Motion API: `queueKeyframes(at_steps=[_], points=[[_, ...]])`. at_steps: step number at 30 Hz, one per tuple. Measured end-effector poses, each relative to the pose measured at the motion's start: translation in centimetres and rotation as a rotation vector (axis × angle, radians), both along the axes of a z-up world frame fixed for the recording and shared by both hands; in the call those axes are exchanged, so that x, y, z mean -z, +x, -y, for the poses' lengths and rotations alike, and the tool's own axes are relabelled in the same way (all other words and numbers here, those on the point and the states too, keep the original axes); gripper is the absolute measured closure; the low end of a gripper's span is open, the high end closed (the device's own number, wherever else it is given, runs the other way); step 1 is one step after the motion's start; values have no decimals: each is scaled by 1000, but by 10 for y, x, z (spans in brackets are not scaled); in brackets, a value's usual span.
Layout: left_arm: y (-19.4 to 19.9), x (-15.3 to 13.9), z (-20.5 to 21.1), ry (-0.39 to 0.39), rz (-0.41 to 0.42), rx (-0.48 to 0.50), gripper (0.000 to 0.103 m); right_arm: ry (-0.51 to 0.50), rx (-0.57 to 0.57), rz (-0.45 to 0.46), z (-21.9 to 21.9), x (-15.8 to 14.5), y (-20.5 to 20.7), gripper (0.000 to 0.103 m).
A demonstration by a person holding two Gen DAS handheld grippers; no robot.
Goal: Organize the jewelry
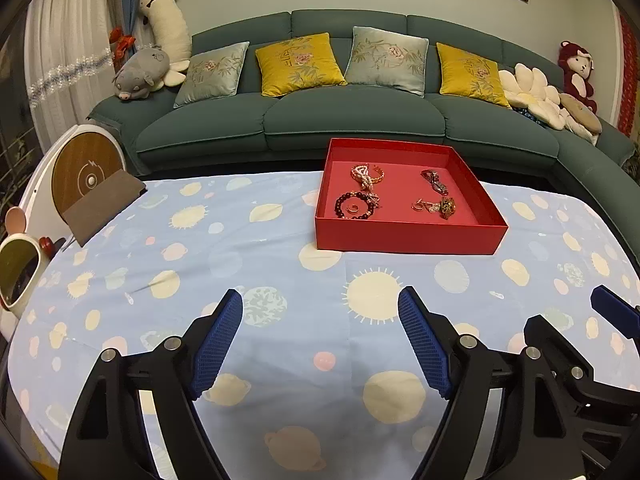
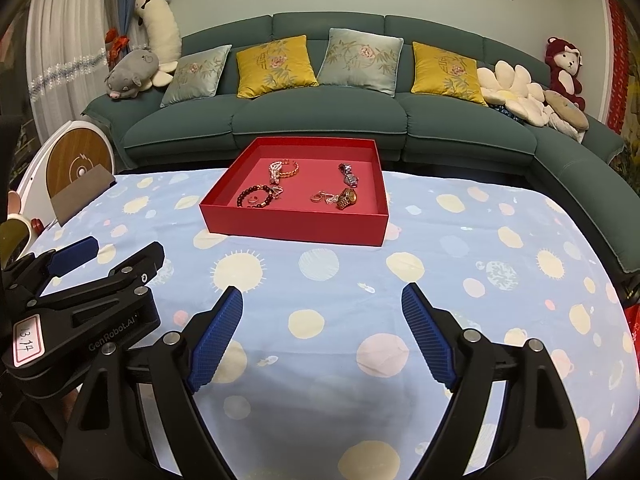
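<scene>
A red tray (image 1: 404, 236) (image 2: 292, 226) stands on the far middle of the table. In it lie a pearl and gold bracelet (image 1: 367, 174) (image 2: 283, 169), a dark bead bracelet (image 1: 355, 205) (image 2: 256, 197), a dark watch (image 1: 434, 181) (image 2: 348, 174), and a gold watch with small chains (image 1: 438, 206) (image 2: 340, 199). My left gripper (image 1: 320, 308) is open and empty above the tablecloth, well short of the tray. My right gripper (image 2: 322, 300) is open and empty, also short of the tray. Each gripper shows at the edge of the other's view.
A blue tablecloth with planets and suns (image 1: 240, 248) (image 2: 460, 264) covers the table. A brown card stand (image 1: 104, 204) (image 2: 80, 196) and a mirror (image 1: 18, 272) sit at the left edge. A green sofa (image 1: 344, 120) with cushions stands behind the table.
</scene>
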State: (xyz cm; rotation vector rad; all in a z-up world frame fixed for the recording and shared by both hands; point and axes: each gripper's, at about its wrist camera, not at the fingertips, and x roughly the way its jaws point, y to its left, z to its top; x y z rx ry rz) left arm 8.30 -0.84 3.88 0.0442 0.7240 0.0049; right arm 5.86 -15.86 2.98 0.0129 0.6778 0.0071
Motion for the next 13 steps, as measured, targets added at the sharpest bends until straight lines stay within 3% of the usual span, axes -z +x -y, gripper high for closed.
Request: queueKeyframes(at_steps=[5, 13], points=[[0, 1, 0, 3, 3, -10, 25, 1, 3, -2, -1, 2, 0, 22], [2, -1, -3, -21, -9, -16, 25, 24, 34, 10, 4, 0, 0, 11]])
